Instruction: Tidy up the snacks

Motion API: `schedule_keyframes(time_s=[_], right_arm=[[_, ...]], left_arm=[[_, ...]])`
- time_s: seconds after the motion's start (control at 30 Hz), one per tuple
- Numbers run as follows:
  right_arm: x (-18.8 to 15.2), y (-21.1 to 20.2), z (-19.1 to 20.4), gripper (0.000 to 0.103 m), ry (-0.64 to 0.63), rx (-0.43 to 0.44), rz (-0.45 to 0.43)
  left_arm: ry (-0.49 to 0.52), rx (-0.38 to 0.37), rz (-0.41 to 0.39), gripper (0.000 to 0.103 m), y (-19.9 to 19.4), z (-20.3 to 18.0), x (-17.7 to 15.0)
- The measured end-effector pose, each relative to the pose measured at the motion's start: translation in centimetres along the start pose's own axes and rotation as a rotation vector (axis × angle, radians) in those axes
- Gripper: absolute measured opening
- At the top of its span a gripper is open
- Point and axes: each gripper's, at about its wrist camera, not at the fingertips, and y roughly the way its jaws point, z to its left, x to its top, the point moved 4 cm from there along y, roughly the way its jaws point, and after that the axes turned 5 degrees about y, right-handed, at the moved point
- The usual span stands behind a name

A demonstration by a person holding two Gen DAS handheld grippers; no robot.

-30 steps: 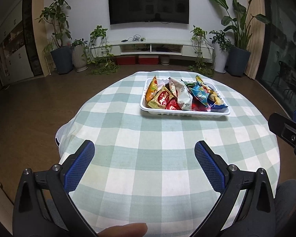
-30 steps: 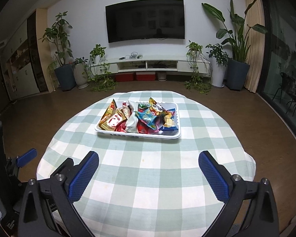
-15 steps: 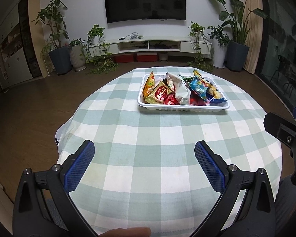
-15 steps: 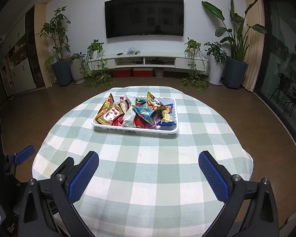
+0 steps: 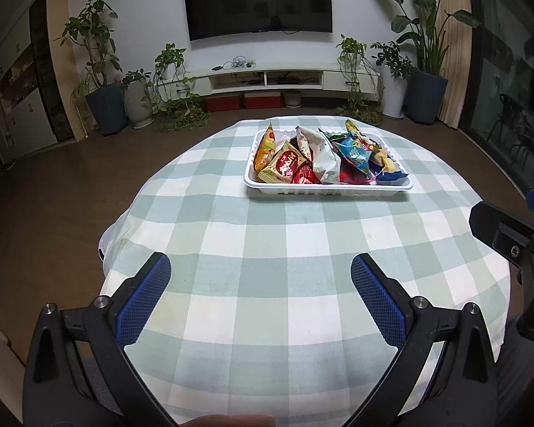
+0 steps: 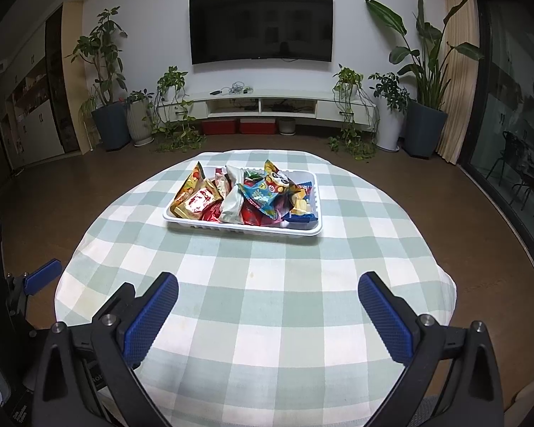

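A white tray point(image 5: 324, 189) heaped with several snack packets point(image 5: 320, 158) sits on the far half of a round table with a green-and-white checked cloth point(image 5: 288, 249). The tray point(image 6: 242, 228) and the packets point(image 6: 252, 195) also show in the right wrist view. My left gripper point(image 5: 261, 293) is open and empty, held over the near part of the table, well short of the tray. My right gripper point(image 6: 267, 311) is open and empty too, also near the table's front edge. The right gripper's body shows at the right edge of the left wrist view point(image 5: 509, 238).
Beyond the table are a brown floor, a low white TV cabinet point(image 6: 267, 105), a wall TV point(image 6: 261, 26) and potted plants point(image 6: 423, 71) on both sides. A glass door point(image 6: 516, 142) stands at the right.
Both grippers have pulled back and tilted a little, so the tray sits farther off and lower in view. Both stay open and empty. The tray and packets have not moved.
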Motion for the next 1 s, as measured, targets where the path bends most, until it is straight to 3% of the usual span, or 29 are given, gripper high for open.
schedule_keyframes(time_s=[1.0], right_arm=[[0.44, -0.41, 0.02, 0.103, -0.002, -0.001, 0.004]], left_arm=[[0.006, -0.002, -0.004, 0.103, 0.05, -0.22, -0.14]])
